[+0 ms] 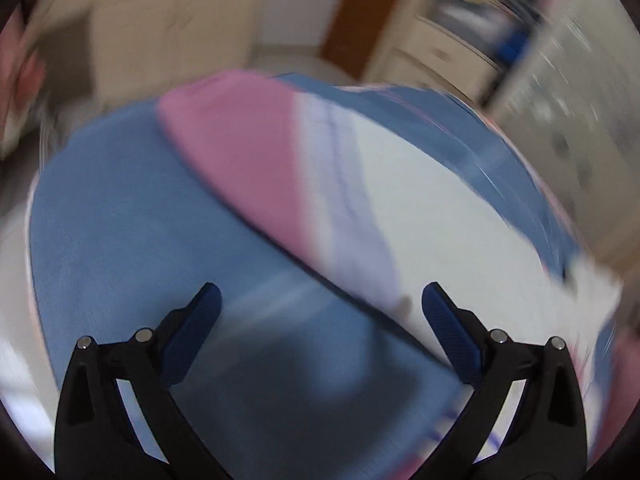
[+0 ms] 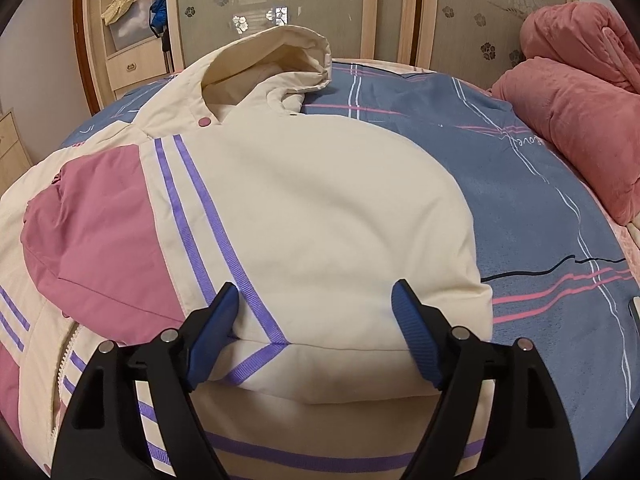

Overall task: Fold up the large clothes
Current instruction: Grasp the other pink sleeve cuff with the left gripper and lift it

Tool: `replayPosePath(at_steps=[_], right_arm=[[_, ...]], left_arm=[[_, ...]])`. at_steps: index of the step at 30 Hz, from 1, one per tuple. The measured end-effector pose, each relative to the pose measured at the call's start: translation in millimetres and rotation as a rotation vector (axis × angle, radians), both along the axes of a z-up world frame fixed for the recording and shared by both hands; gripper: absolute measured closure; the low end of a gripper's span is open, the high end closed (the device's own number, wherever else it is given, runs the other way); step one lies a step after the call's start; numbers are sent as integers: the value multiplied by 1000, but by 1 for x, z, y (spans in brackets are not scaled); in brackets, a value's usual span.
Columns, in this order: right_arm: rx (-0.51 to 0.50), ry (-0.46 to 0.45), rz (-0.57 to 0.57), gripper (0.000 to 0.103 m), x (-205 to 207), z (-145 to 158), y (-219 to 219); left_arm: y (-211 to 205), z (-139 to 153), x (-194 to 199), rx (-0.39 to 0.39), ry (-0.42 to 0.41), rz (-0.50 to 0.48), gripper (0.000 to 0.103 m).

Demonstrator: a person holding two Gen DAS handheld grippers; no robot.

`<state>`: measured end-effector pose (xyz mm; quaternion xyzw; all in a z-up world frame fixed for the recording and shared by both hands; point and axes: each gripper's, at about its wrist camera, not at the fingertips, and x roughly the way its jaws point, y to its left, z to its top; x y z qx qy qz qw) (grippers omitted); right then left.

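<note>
Left tool [image 1: 320, 304] view blurred, jacket [image 1: 360, 208] smeared

Left gripper [image 1: 320, 300]: jaws spread wide, nothing between blue fingertips [image 1: 208, 304], black arms splayed to both sides, pointing steeply down; view motion-blurred.

Right gripper [image 2: 316, 300]: jaws wide apart, blue pads [image 2: 412, 332] clear of contact on inner faces, no grip, angled downward; view sharp. No hand or sleeve visible in either view.
</note>
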<state>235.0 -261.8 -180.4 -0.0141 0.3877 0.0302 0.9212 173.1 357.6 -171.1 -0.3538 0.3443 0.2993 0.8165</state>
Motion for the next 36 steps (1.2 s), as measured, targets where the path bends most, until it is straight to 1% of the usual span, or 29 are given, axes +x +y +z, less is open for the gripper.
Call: replayPosePath(at_steps=[1, 2, 4, 6, 8, 9, 10, 11, 12, 13, 14, 15, 17, 18, 20, 22, 23, 24, 25, 26, 27, 28, 29, 30, 31, 33, 34, 35, 36], right_arm=[[-6, 0, 1, 21, 1, 0, 1], [-12, 0, 2, 20, 2, -1, 2], [-19, 1, 5, 19, 2, -3, 3], [-12, 3, 7, 19, 3, -3, 2], [0, 5, 10, 19, 4, -3, 1], [5, 6, 11, 19, 4, -3, 0], [7, 6, 12, 18, 4, -3, 0], [6, 7, 13, 18, 4, -3, 0], [4, 6, 12, 18, 4, -3, 0], [2, 6, 12, 18, 4, -3, 0], [3, 6, 12, 18, 4, -3, 1], [4, 7, 12, 18, 4, -3, 0], [3, 7, 12, 18, 5, -3, 1], [2, 7, 12, 18, 4, -3, 2], [2, 5, 12, 18, 4, -3, 1], [6, 5, 11, 18, 4, -3, 1], [9, 5, 11, 18, 4, -2, 1], [13, 5, 12, 18, 4, -2, 0], [18, 5, 12, 18, 4, -2, 0], [26, 5, 12, 18, 4, -2, -1], [38, 5, 12, 18, 4, -1, -3], [53, 6, 11, 18, 3, 0, -5], [76, 4, 12, 18, 3, 1, -8], [97, 3, 12, 18, 3, 2, -11], [141, -3, 9, 18, 1, 4, -17], [212, -28, -26, 18, -4, 10, -29], [236, -41, -44, 18, -6, 13, -34], [276, -62, -66, 18, -10, 17, -42], [323, -89, -89, 18, -15, 21, -52]], left_arm=[[24, -9, -2, -62, -18, 31, 2], [44, -17, -4, -119, -60, 52, 2], [64, -21, -1, -155, -98, 83, 2], [70, -19, 9, -140, -71, 94, 2], [71, -18, 27, -103, -12, 100, 2], [68, -17, 34, -90, -16, 103, 2], [66, -15, 37, -86, -55, 96, 4], [63, -11, 42, -106, -129, 62, 28], [58, -7, 43, -116, -150, 38, 58], [51, 0, 50, -106, -151, 15, 68], [45, 8, 53, -85, -168, -9, 87], [35, 22, 57, -51, -196, -45, 89], [9, 49, 65, 5, -242, -122, 92], [-16, 67, 70, 37, -270, -187, 92], [-51, 89, 74, 64, -311, -283, 91], [-96, 112, 79, 77, -364, -404, 91], [-117, 122, 79, 86, -385, -468, 91], [-155, 133, 82, 102, -397, -573, 91], [-177, 137, 86, 111, -401, -630, 91], [-214, 143, 87, 124, -407, -734, 89], [-238, 144, 80, 135, -406, -803, 85], [-276, 144, 77, 163, -390, -920, 81], [-306, 142, 72, 203, -367, -1024, 74], [-350, 134, 63, 285, -322, -1176, 70], [-379, 126, 56, 346, -285, -1272, 68], [-418, 110, 44, 424, -226, -1373, 66], [-429, 103, 40, 443, -207, -1395, 66], [-438, 97, 33, 451, -194, -1409, 64], [-443, 92, 31, 476, -181, -1398, 50]])
